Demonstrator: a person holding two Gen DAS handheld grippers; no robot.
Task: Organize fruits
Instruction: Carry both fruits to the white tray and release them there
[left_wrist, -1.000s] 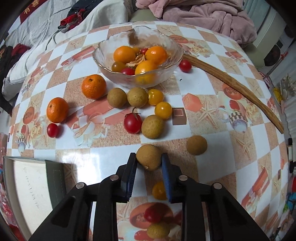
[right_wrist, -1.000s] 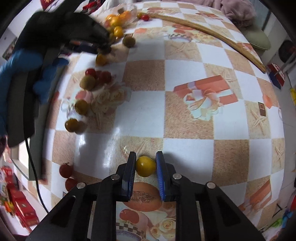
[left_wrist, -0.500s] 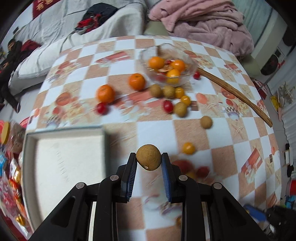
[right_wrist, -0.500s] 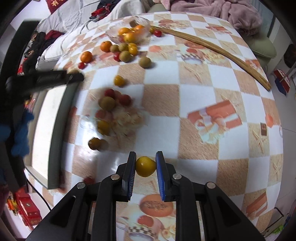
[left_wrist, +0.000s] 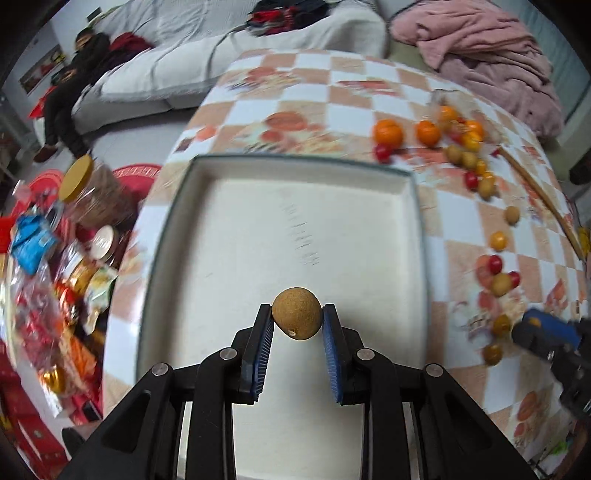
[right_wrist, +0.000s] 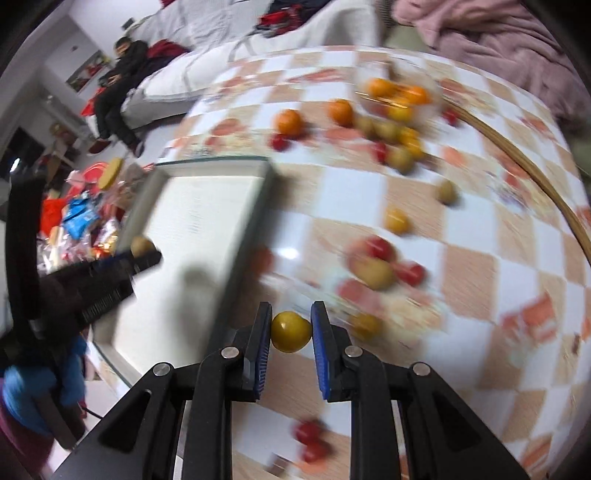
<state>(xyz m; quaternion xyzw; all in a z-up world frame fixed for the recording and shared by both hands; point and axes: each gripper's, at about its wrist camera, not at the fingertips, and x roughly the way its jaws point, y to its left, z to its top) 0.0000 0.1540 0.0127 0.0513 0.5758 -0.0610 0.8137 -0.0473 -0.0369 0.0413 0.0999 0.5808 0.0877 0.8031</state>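
1. Left wrist view: the left claw (left_wrist: 297, 326) was clamped on a brown longan (left_wrist: 296, 313), hanging over the white tray (left_wrist: 415, 236), which looked bare. Judged step: carrying fruit to the tray; next it would need lowering and the jaws parting. Loose fruit lay on the desk (left_wrist: 465, 258) to its right.
2. Right wrist view: the right claw (right_wrist: 290, 332) pinched a yellow tomato (right_wrist: 290, 331), over the desk just right of the tray, not yet above it. Only this view showed both claws.
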